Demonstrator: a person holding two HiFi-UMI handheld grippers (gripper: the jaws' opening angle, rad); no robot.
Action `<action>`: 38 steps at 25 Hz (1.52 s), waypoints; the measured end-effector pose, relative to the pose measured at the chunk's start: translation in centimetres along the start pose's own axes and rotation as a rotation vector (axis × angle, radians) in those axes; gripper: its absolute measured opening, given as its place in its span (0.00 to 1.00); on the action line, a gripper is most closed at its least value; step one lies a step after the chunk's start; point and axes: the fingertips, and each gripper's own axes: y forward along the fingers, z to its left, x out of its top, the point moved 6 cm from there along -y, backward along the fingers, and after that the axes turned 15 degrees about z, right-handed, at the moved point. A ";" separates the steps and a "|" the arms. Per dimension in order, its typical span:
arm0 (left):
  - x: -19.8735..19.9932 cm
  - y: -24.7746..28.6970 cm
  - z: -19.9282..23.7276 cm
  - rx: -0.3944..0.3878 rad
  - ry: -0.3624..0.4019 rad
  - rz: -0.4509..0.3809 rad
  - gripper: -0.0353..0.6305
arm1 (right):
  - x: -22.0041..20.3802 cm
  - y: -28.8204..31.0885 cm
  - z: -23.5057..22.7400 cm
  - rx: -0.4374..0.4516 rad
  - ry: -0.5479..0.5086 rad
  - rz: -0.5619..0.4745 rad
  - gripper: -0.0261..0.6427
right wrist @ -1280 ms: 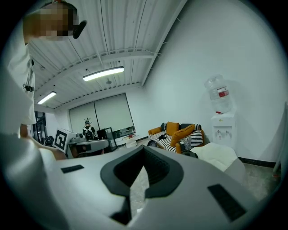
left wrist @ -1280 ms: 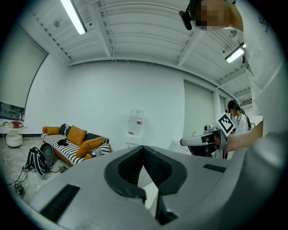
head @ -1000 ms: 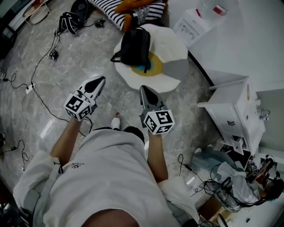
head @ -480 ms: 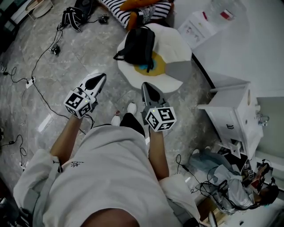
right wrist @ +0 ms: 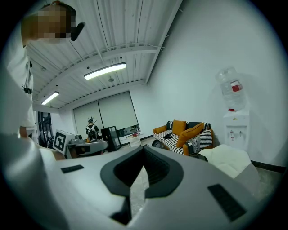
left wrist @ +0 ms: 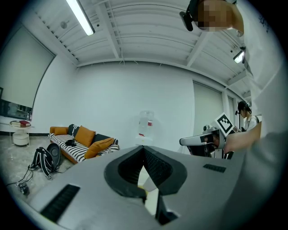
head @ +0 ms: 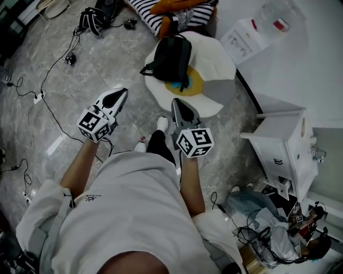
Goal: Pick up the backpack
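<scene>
In the head view a black backpack (head: 172, 59) lies on a white egg-shaped cushion (head: 214, 59) with a yellow centre, on the floor ahead of me. My left gripper (head: 121, 93) is shut and empty, hanging to the left of and short of the cushion. My right gripper (head: 176, 103) is also shut and empty, just short of the cushion's near edge. In the left gripper view the left gripper (left wrist: 143, 148) points level with its jaws together. The right gripper (right wrist: 144, 149) shows the same in its own view, and the cushion (right wrist: 227, 157) lies low right there.
A striped sofa with orange pillows (head: 171, 10) stands behind the cushion. A water dispenser (head: 252, 29) is at the back right, a white cabinet (head: 286, 142) on the right. Cables (head: 40, 99) and a black bag (head: 91, 21) lie on the marble floor at left.
Both grippers and I have moved forward toward the cushion; the backpack now sits lower in the head view. Both stay shut.
</scene>
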 end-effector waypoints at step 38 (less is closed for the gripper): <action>9.8 22.8 5.0 0.065 0.012 0.055 0.06 | 8.3 9.4 -23.9 0.092 0.036 0.060 0.05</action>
